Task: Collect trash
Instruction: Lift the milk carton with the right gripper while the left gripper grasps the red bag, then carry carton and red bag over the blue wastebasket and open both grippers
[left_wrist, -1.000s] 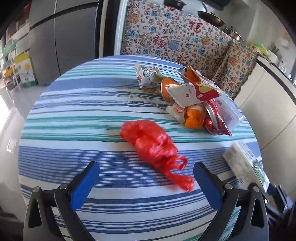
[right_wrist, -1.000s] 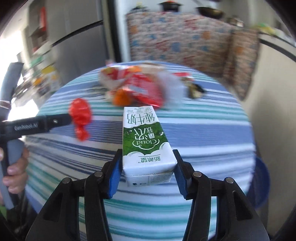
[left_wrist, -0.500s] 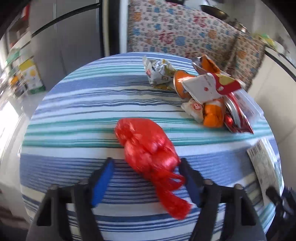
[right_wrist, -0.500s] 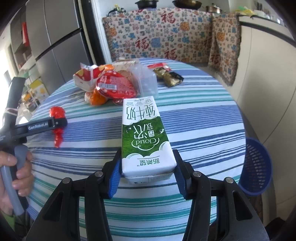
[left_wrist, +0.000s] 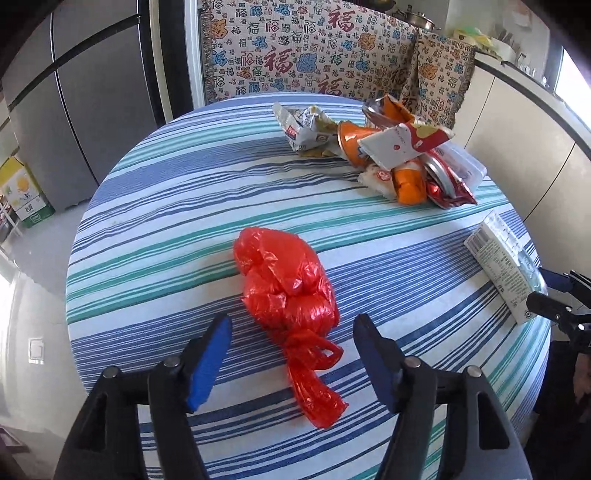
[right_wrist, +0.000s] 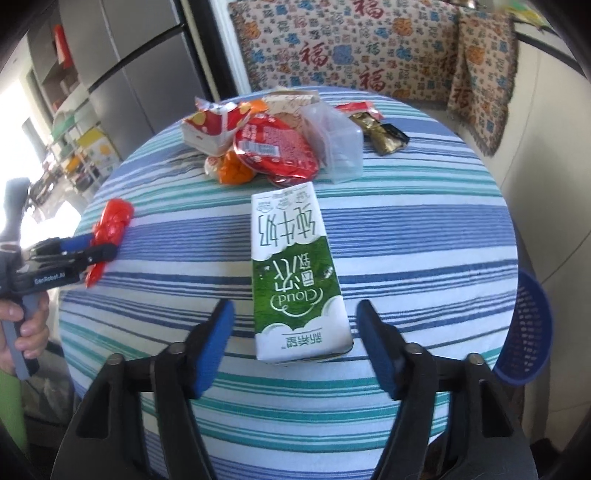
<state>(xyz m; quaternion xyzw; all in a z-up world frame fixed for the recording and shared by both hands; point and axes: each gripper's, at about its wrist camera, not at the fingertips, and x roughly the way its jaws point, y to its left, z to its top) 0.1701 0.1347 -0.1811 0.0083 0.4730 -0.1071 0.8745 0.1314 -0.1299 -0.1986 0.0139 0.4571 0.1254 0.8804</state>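
Observation:
A knotted red plastic bag (left_wrist: 286, 291) lies on the round striped table (left_wrist: 166, 206). My left gripper (left_wrist: 291, 350) is open, its fingers on either side of the bag's knotted tail, not touching. A green-and-white milk carton (right_wrist: 295, 273) lies flat on the table near its front edge. My right gripper (right_wrist: 295, 343) is open with the carton's base between its fingers, gaps on both sides. The carton also shows in the left wrist view (left_wrist: 502, 262); the red bag also shows in the right wrist view (right_wrist: 112, 221).
A pile of wrappers, an orange cup and a clear plastic box (left_wrist: 388, 155) sits at the table's far side. A dark gold wrapper (right_wrist: 380, 134) lies beside it. A blue mesh bin (right_wrist: 524, 328) stands on the floor at the right. A patterned sofa (left_wrist: 314, 51) is behind.
My right gripper has opened and let go of the milk carton, which now lies on the table. My left gripper has narrowed around the red bag's tail.

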